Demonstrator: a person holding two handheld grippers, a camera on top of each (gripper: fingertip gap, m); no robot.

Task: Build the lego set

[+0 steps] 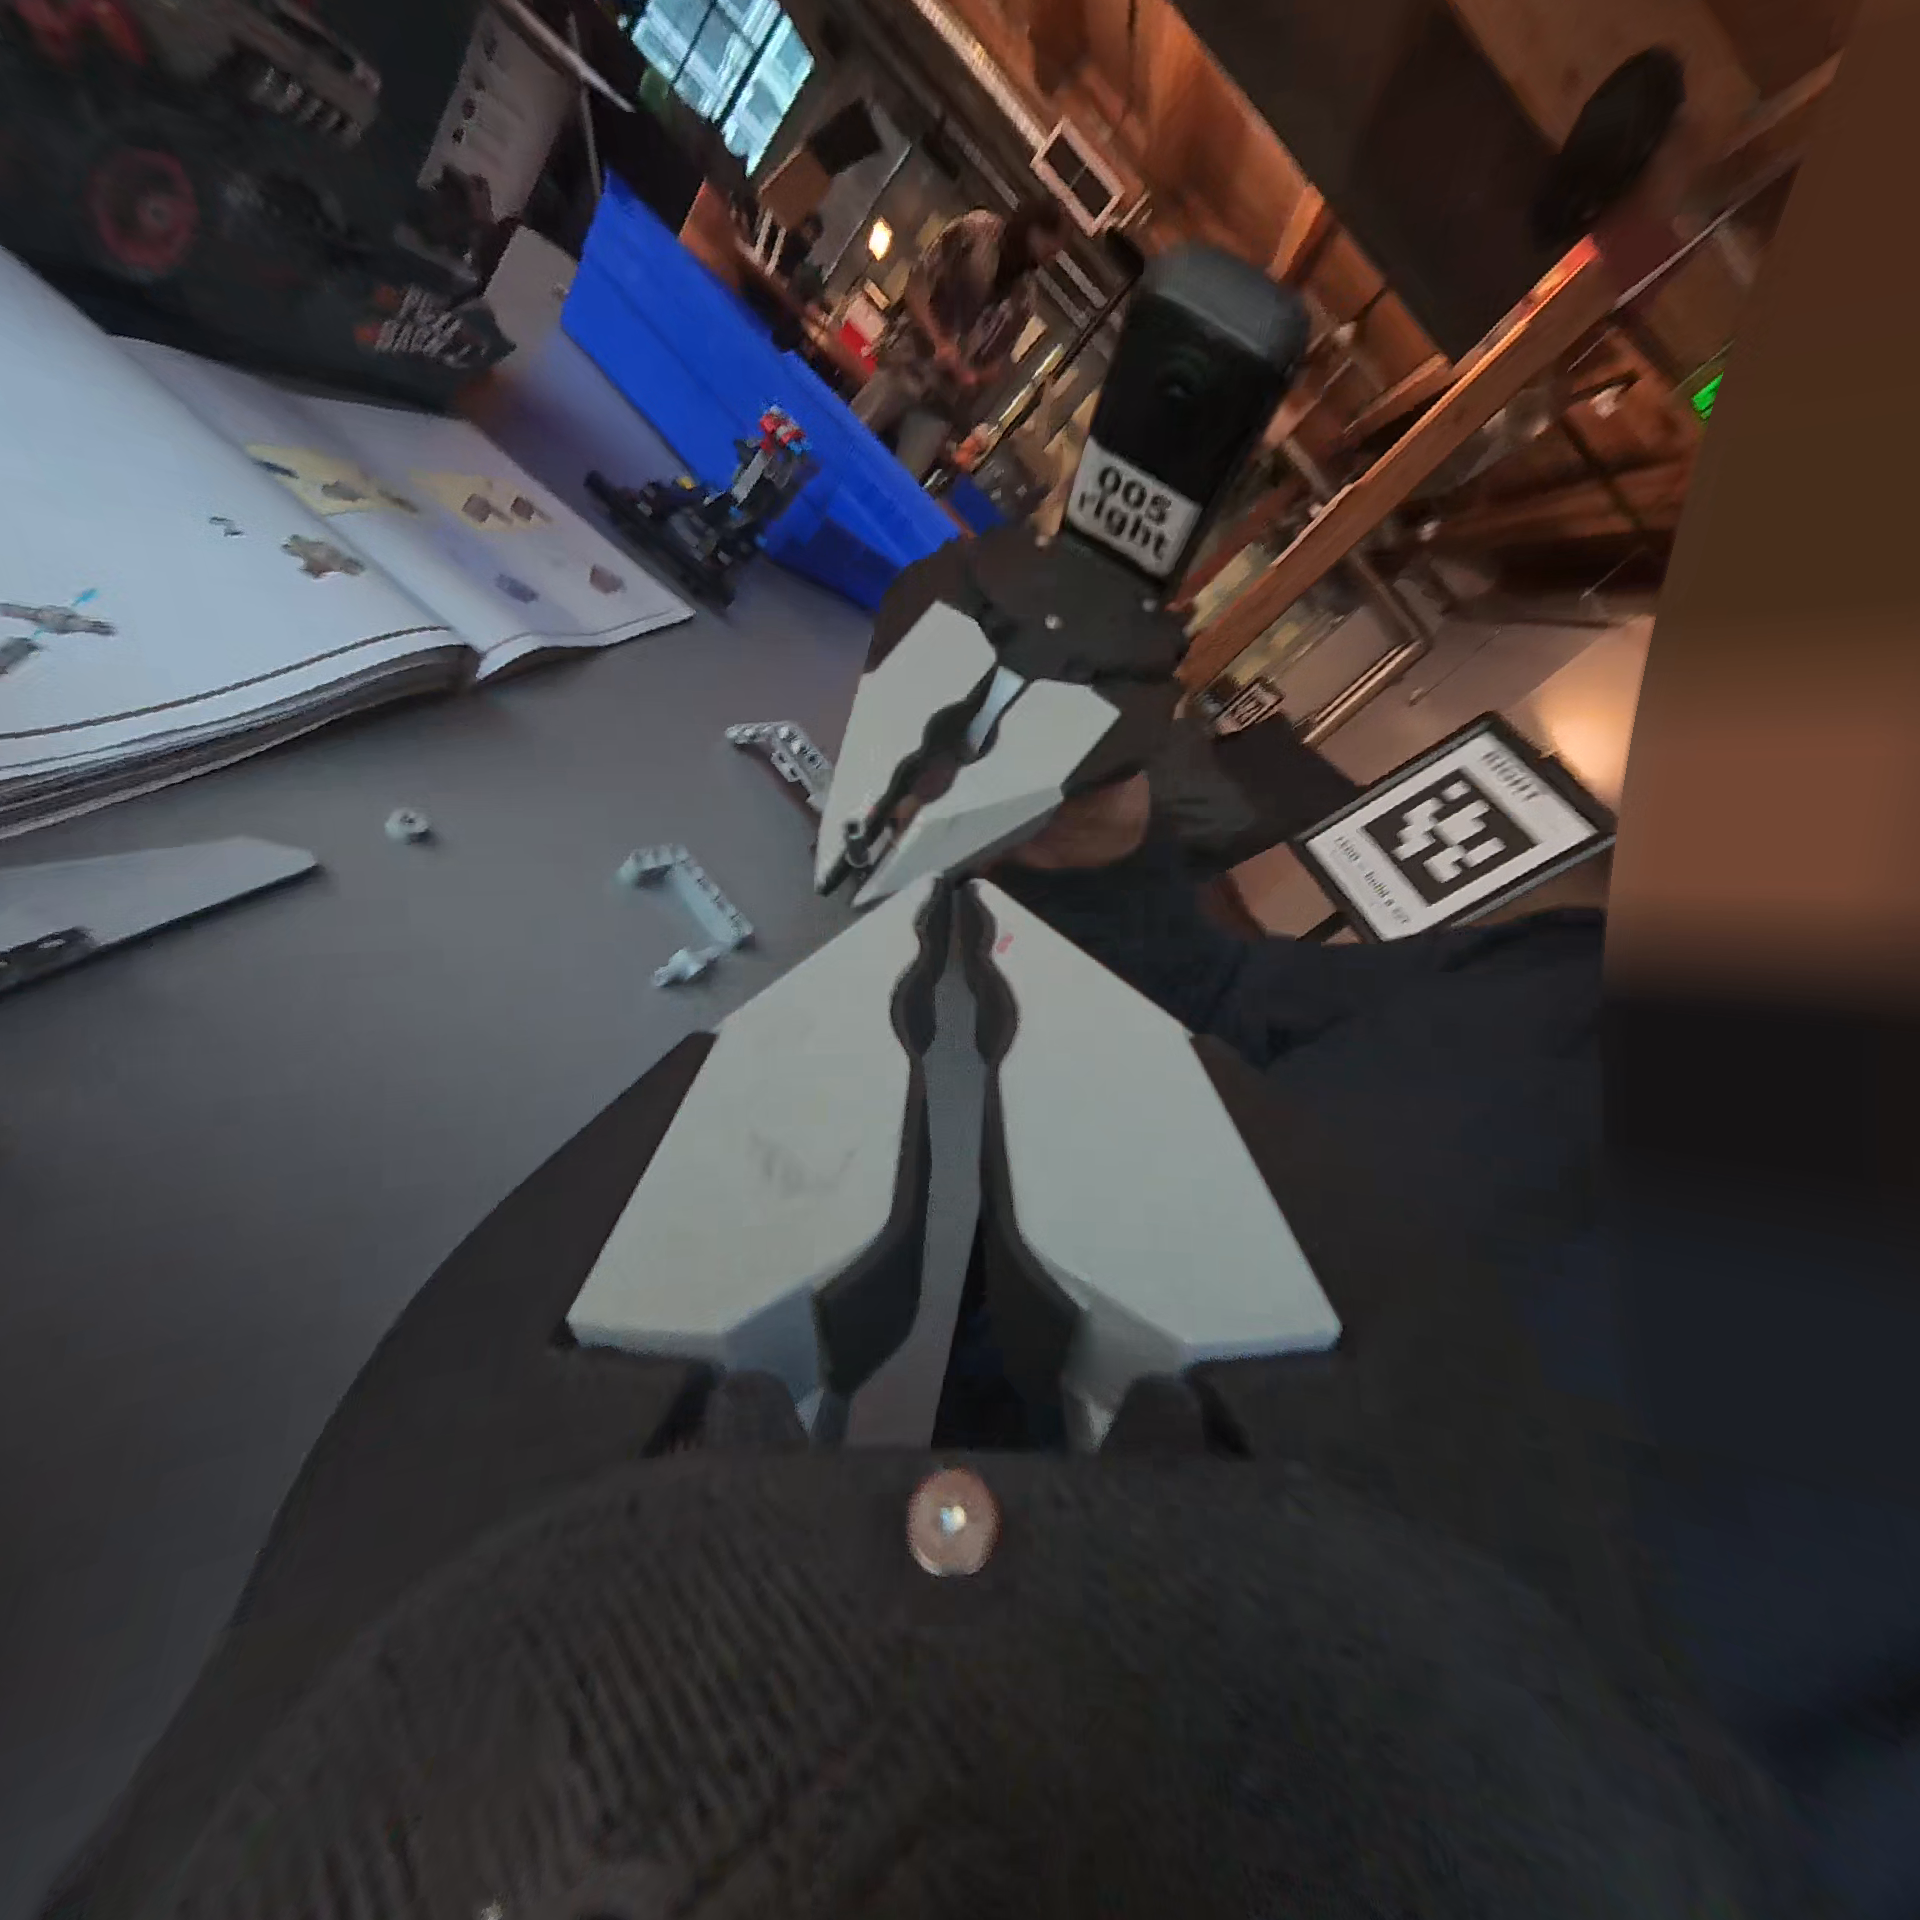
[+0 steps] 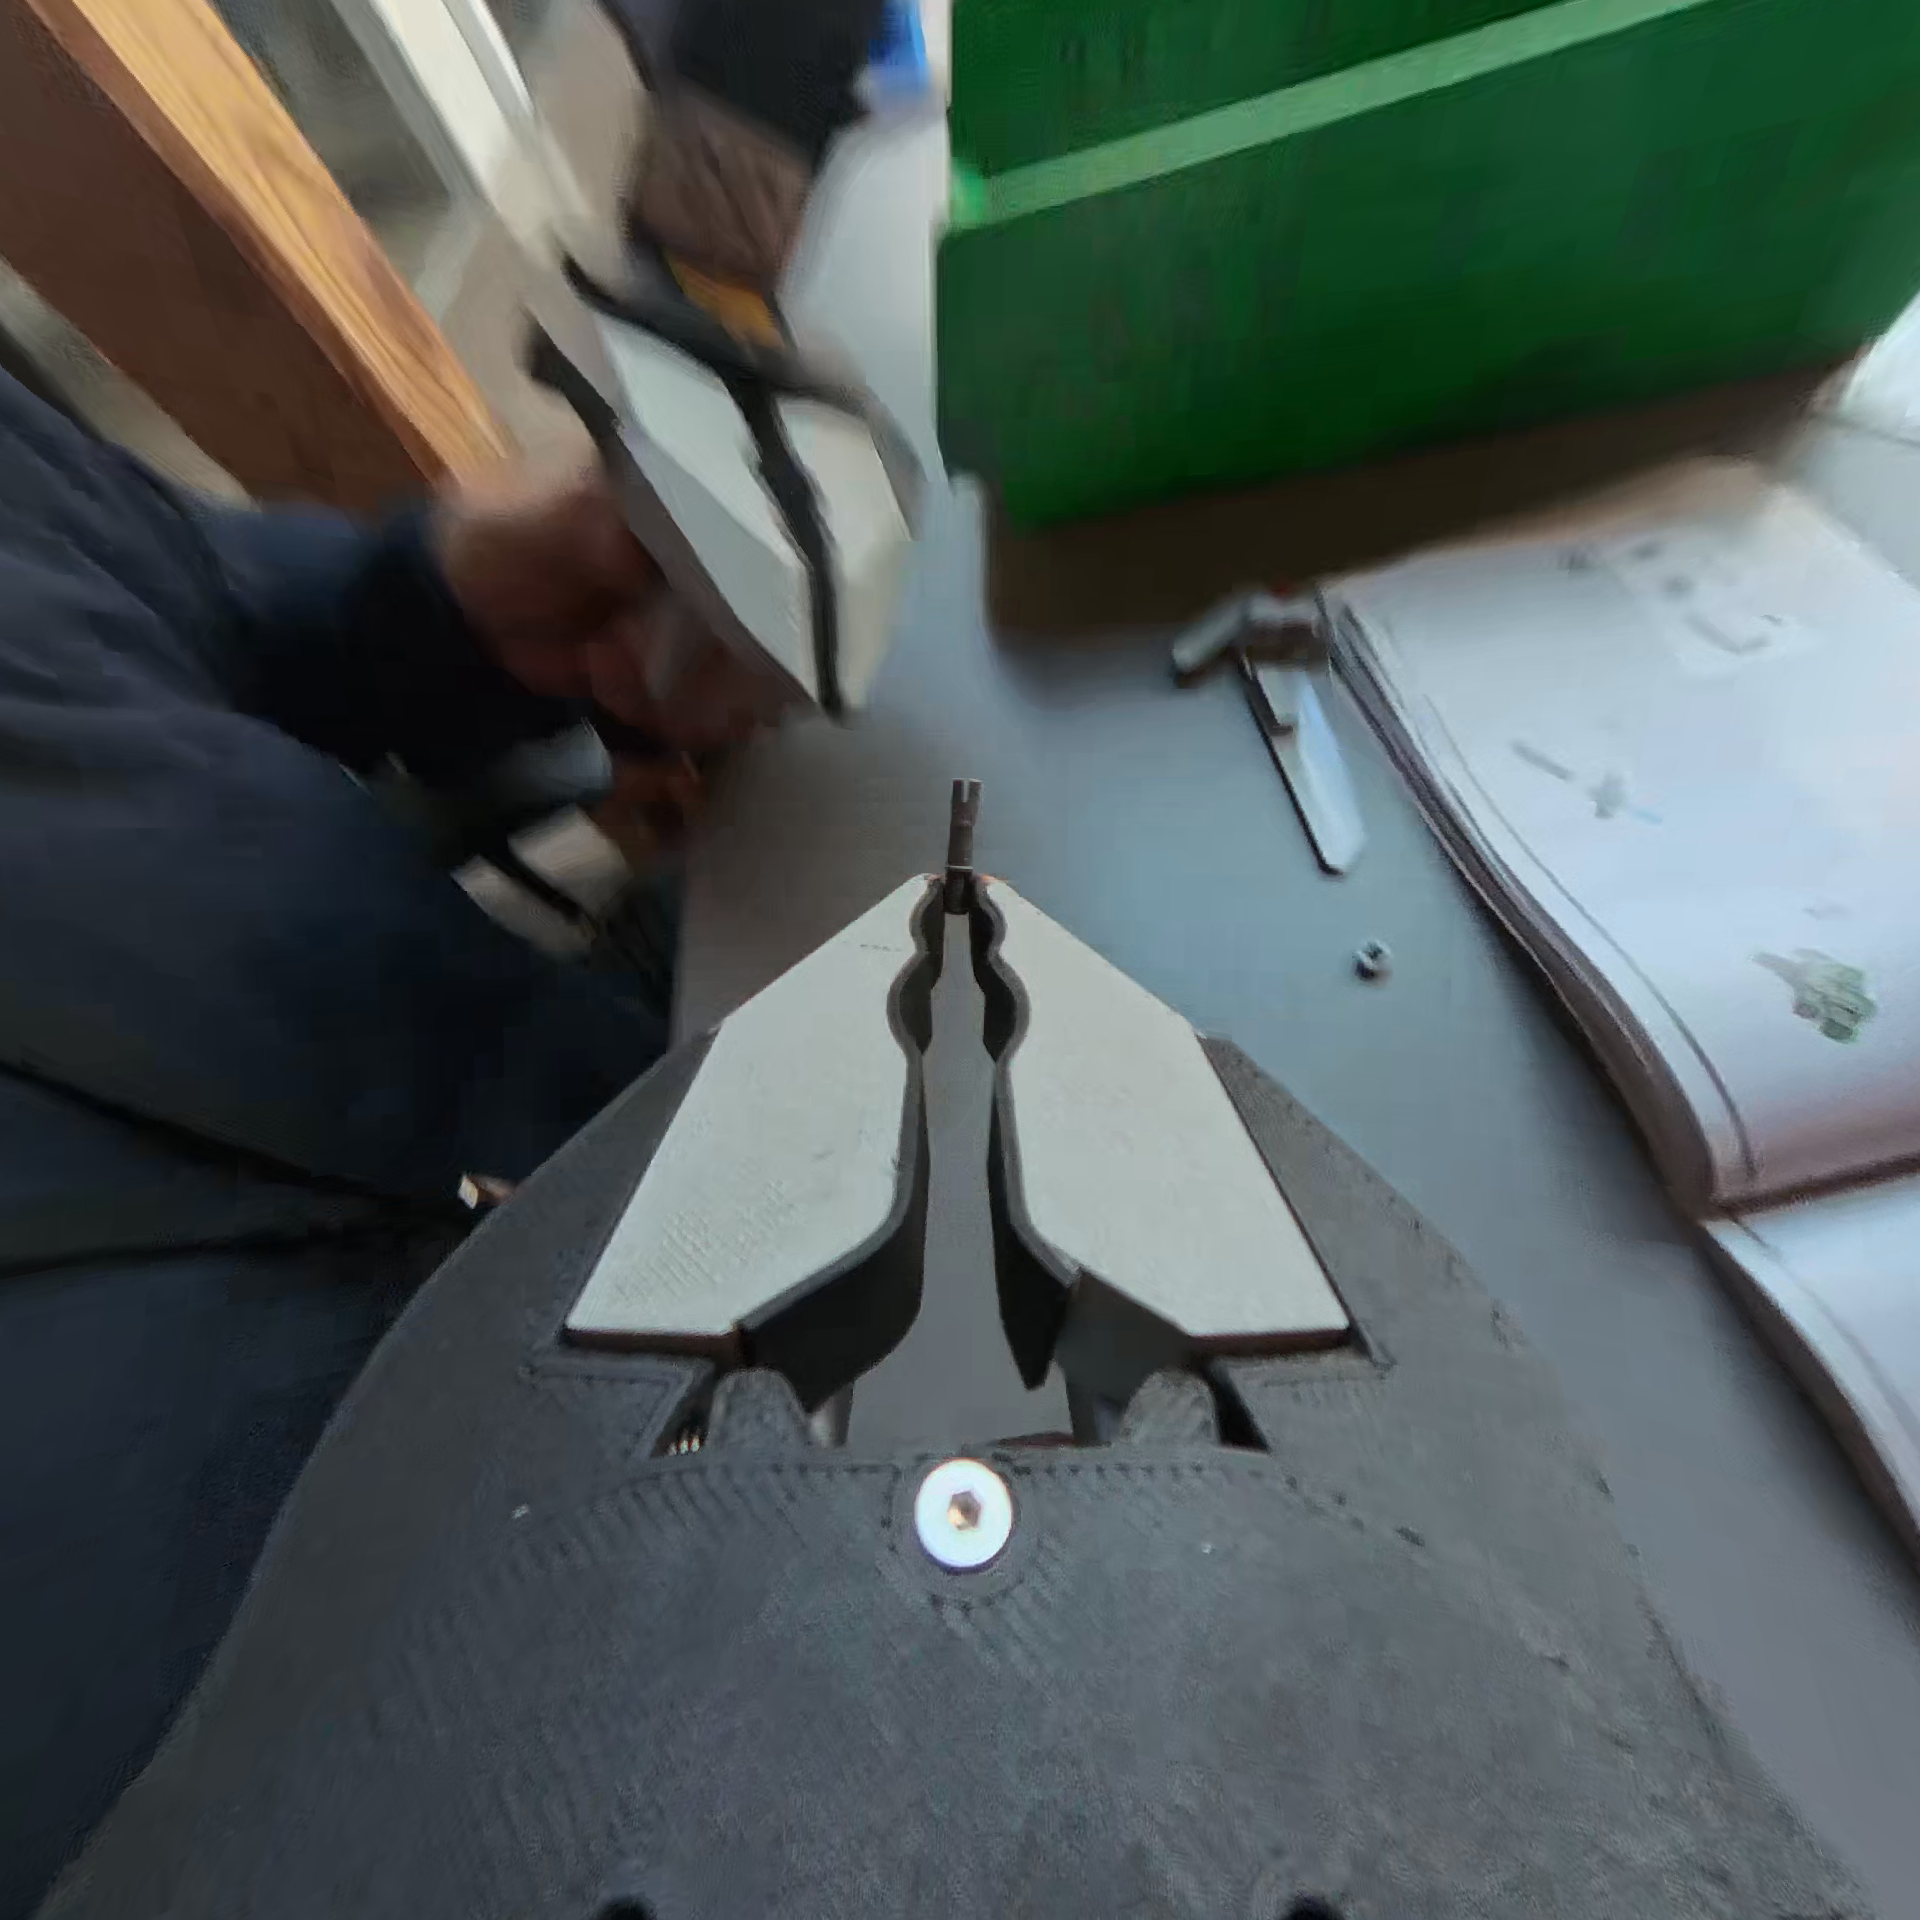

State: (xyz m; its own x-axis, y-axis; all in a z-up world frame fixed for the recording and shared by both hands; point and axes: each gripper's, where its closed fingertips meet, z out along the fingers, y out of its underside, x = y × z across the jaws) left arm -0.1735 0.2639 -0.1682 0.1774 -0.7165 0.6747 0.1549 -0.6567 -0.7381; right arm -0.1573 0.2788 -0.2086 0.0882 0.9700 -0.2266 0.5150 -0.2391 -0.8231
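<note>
My right gripper (image 2: 961, 891) is shut on a small dark lego pin (image 2: 963, 821) that sticks out past its tips, above the dark grey table (image 2: 1195, 935). My left gripper (image 1: 948, 896) is shut, with nothing visible between its tips. The two grippers are held close, tips almost touching; the right gripper also shows in the left wrist view (image 1: 854, 868), and the left gripper shows blurred in the right wrist view (image 2: 826, 665). Grey bent lego beams (image 1: 691, 904) (image 1: 781, 750) and a small grey piece (image 1: 410, 826) lie loose on the table. A partly built model (image 1: 717, 504) stands farther back.
An open instruction booklet (image 1: 260, 582) lies at the left; it also shows in the right wrist view (image 2: 1662, 831). A long grey panel (image 1: 135, 899) lies beside it. A blue bin (image 1: 727, 364), the dark set box (image 1: 208, 156) and a green box (image 2: 1403, 260) stand around the table. A person's dark sleeve (image 2: 208, 779) is close. Left tips to right tips: about 4 cm. From the right gripper's tips to the small grey piece (image 1: 410, 826) is close to 11 cm.
</note>
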